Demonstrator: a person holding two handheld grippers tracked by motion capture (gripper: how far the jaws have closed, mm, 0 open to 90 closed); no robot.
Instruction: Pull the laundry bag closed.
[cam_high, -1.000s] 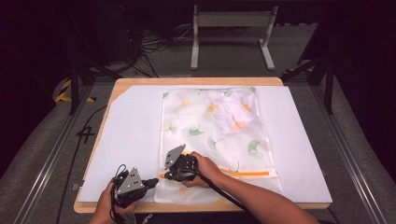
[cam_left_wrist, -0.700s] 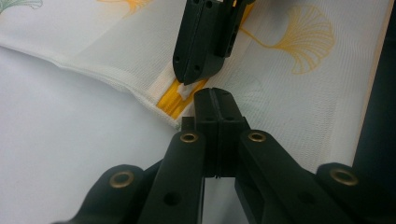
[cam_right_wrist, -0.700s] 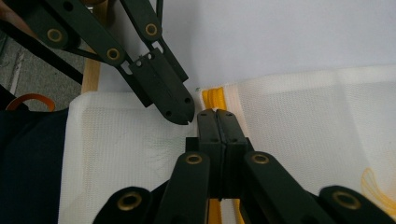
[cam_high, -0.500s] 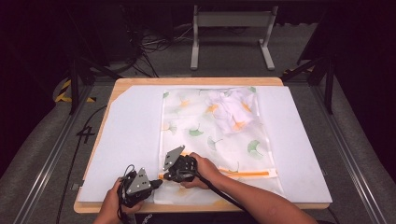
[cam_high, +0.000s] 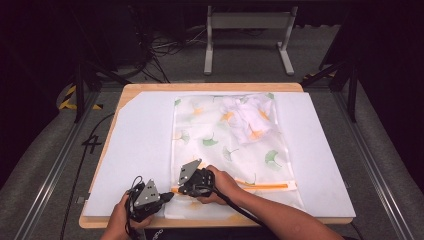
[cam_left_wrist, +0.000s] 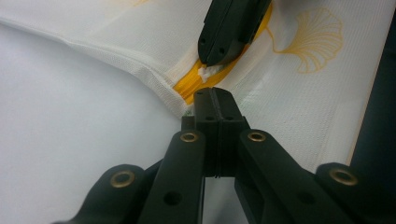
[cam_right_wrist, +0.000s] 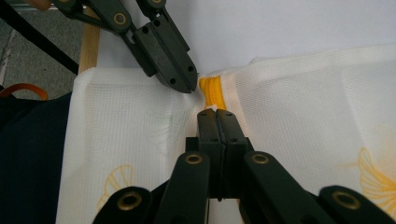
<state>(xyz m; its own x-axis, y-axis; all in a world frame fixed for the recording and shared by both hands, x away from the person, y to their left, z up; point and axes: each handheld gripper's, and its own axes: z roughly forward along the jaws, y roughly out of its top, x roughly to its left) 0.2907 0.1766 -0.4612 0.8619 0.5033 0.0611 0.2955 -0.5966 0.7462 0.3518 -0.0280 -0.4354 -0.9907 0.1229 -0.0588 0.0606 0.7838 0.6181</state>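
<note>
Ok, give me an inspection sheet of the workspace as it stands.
Surface: white sheet on a wooden table.
Job's things: mesh bag lying flat, white garment inside; orange zipper along its near end.
Clutter: nothing seen.
Grippers: left gripper and right gripper both shut, tips at the zipper's left end; what each pinches is unclear.
Cables: one trails from the right gripper; more on the floor.
Surroundings: dark room, grey stand behind.

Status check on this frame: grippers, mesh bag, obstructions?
Left gripper shut at bag's edge. Right gripper shut on zipper pull. Mesh laundry bag flat, clothes inside. Nothing obstructing.
</note>
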